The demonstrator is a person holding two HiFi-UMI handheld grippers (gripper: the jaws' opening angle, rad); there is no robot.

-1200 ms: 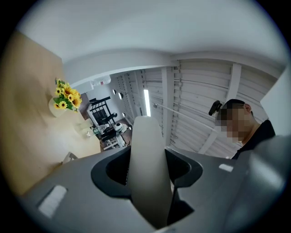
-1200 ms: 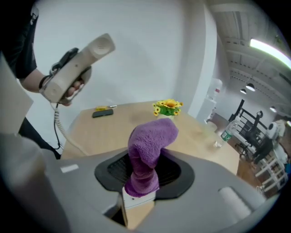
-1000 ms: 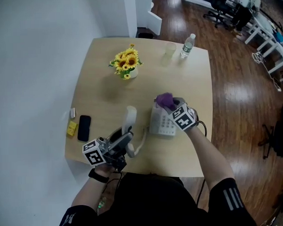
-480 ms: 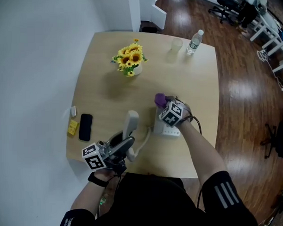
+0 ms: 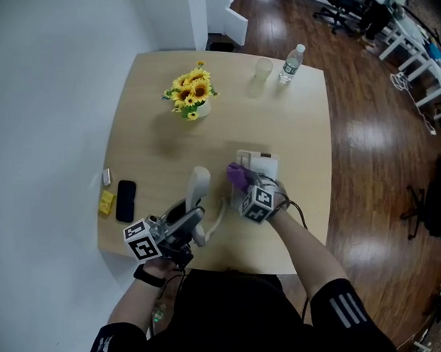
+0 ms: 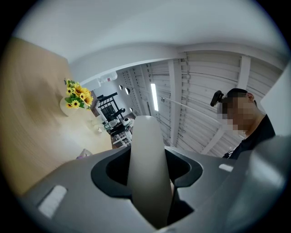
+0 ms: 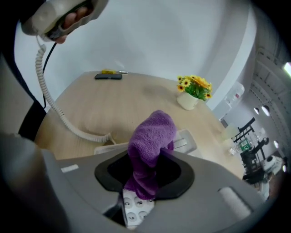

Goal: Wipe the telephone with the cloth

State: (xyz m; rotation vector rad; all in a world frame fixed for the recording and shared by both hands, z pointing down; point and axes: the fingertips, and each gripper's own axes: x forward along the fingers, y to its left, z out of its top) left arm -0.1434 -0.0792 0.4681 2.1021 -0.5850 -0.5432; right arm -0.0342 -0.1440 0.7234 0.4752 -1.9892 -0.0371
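Near edge of the table [image 5: 298, 133]: the left gripper [image 5: 180, 225] is clamped on the lower end of the handset [image 5: 198, 187], its jaws closed against both sides. The handset is held tilted, clear of the base [image 5: 262, 164], and a coiled cord [image 5: 220, 213] hangs from it toward the base. Just to its right, the right gripper [image 5: 244, 187] is closed on a bunched purple cloth [image 5: 237, 175], which sticks out past the jaws over the keypad [image 7: 129, 207] at the base's near left part. The base lies flat, mid-table. At the left edge, a black mobile [image 5: 124, 200] lies beside a yellow block [image 5: 106, 202]. Farther back stand sunflowers [image 5: 188, 90] in a white pot. At the far edge, a cup [image 5: 262, 68] and a bottle [image 5: 291, 63] stand side by side
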